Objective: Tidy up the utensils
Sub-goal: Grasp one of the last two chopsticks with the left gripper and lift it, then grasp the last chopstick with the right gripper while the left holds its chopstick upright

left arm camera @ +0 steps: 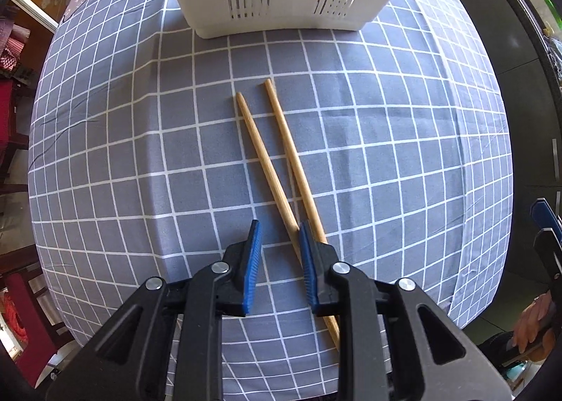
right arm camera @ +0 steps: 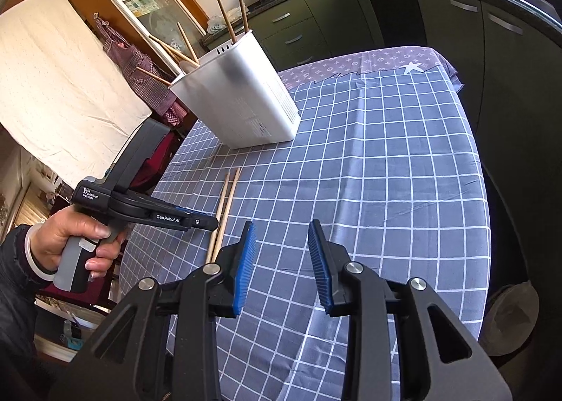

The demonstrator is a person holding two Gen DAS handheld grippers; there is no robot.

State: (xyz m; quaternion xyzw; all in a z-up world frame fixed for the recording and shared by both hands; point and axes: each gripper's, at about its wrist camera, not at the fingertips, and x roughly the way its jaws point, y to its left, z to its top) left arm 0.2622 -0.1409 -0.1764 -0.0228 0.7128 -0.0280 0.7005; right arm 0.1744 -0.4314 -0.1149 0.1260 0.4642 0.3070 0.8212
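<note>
Left gripper poised over two loose chopsticks, holder waiting beyond.

The table (left arm camera: 404, 141), draped in soft grey cloth gridded with white lines, carried a white plastic holder (right arm camera: 246, 98), a slotted, tapering box already stocked with several sticks leaning out of its top. In front of it lay two chopsticks (left arm camera: 277, 155), slim, smooth, pale wood, side by side and converging toward the near end. The left gripper (left arm camera: 279, 235) hovered low over their thick ends, its ribbed blue fingers (left arm camera: 254, 253) parted and gripping nothing; one stick lay in the gap while the other passed under the right finger. Closing from there would likely catch only one stick, or pinch cloth and roll the round shafts away. The right gripper (right arm camera: 281, 235) waited apart, wide open and empty.
</note>
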